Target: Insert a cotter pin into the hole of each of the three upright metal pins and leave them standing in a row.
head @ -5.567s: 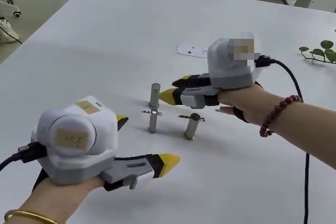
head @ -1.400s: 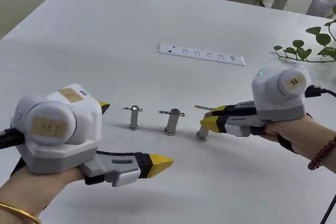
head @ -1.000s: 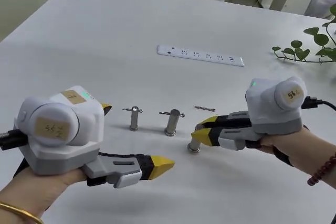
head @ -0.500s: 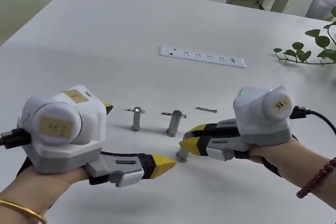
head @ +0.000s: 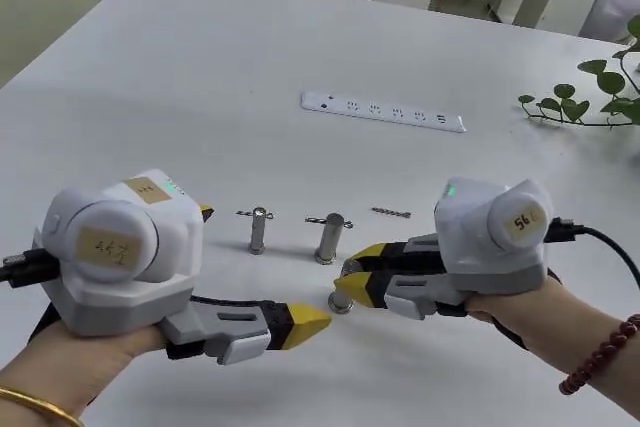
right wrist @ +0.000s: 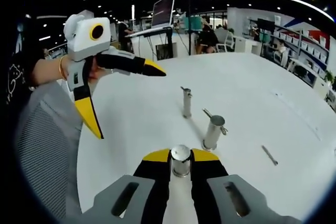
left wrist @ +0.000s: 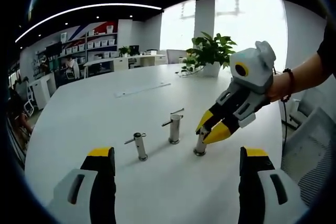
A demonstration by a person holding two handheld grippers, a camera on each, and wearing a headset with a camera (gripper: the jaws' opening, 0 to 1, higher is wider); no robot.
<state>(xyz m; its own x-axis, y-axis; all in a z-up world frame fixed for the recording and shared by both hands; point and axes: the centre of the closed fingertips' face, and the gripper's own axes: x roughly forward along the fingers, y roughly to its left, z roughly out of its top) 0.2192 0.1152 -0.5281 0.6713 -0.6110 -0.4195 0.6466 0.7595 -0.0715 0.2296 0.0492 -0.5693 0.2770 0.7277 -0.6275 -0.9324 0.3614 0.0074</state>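
The right gripper (head: 350, 277), fingers clenched on the third metal pin (right wrist: 180, 157), has pulled it out of the row toward 6 o'clock, still unpinned. Its cotter pin (head: 391, 212) lies on the worktop (head: 200, 77) at 2 o'clock from it. The left gripper (left wrist: 177, 156) fingers gape, empty.

The right hand-held gripper (right wrist: 181, 156) has its yellow-tipped jaws closed on the near pin (right wrist: 181, 167), which stands upright. Beyond it on the white desk (right wrist: 252, 87) stand a middle pin (right wrist: 212, 132) and a far pin (right wrist: 186, 103), each with a cotter pin (right wrist: 206, 114) through its top. A loose cotter pin (right wrist: 270, 155) lies off to the right. The left hand-held gripper (right wrist: 128, 102) hangs at upper left, jaws spread wide.
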